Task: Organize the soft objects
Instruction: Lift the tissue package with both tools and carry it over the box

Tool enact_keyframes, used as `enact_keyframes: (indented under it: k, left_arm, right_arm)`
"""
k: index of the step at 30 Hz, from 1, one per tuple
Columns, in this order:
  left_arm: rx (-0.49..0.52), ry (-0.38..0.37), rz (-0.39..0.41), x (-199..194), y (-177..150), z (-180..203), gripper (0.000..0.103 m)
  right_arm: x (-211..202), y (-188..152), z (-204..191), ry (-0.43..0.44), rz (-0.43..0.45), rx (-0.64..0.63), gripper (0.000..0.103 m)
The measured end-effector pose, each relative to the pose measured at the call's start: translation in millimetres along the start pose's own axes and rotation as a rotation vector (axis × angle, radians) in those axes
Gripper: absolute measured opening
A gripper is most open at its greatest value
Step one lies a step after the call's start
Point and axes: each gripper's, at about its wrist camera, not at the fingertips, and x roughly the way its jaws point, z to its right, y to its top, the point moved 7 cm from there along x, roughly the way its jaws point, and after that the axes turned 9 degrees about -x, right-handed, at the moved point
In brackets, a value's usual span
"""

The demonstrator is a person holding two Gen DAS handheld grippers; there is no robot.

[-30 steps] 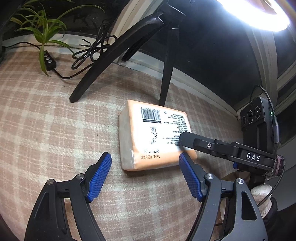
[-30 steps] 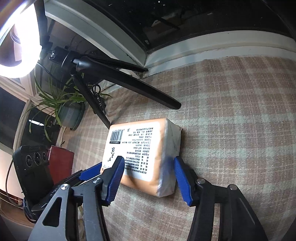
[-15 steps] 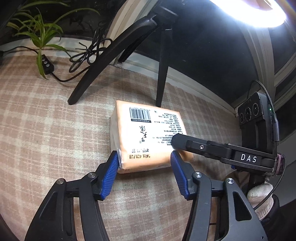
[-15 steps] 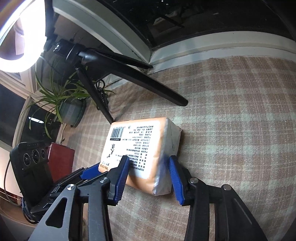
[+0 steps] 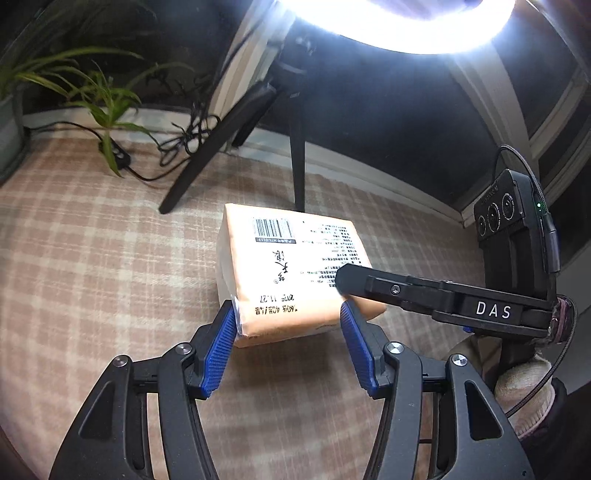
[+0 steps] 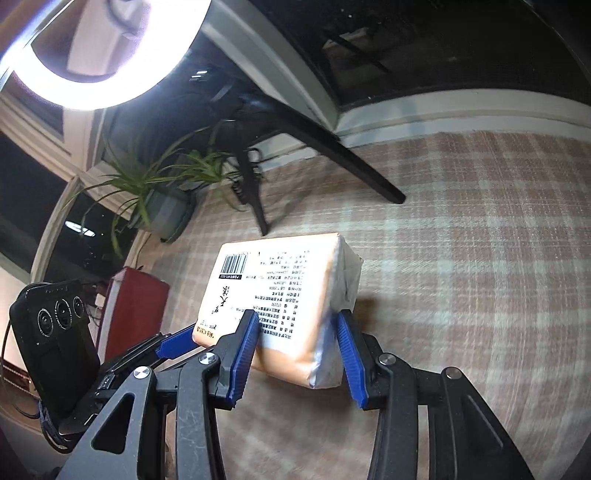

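Observation:
An orange soft tissue pack (image 5: 291, 266) with a white printed label and a barcode hangs a little above the pink checked cloth (image 5: 92, 266). My left gripper (image 5: 288, 319) is shut on its near end, blue pads pressing both sides. In the right wrist view my right gripper (image 6: 295, 323) is shut on the same pack (image 6: 273, 288), one pad on the label face and one on the white end fold. One black finger (image 5: 388, 290) of the right gripper lies across the pack's right side.
Black tripod legs (image 5: 295, 173) of a bright ring light (image 5: 406, 33) stand just behind the pack. A potted plant (image 6: 162, 206) and tangled cables (image 5: 184, 144) sit at the back left, and a red box (image 6: 133, 314) stands beside the cloth. A gloved hand (image 5: 524, 391) holds the right gripper.
Both grippers closed onto the tissue pack, the left one from wide open. The pack then rose off the cloth, held between them.

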Motion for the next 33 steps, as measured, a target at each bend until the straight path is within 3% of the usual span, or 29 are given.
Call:
enact_keyframes:
  k: [22, 33]
  left_arm:
    - [0.004, 0.022, 0.198, -149, -37, -10, 0.055]
    - [-0.032, 0.033, 0.257, -200, -49, -42, 0.055]
  right_arm:
    - [-43, -22, -138, 0.074, 0.056, -0.155, 0.040]
    - [-30, -34, -200, 0.112, 0.046, -0.197, 0.040]
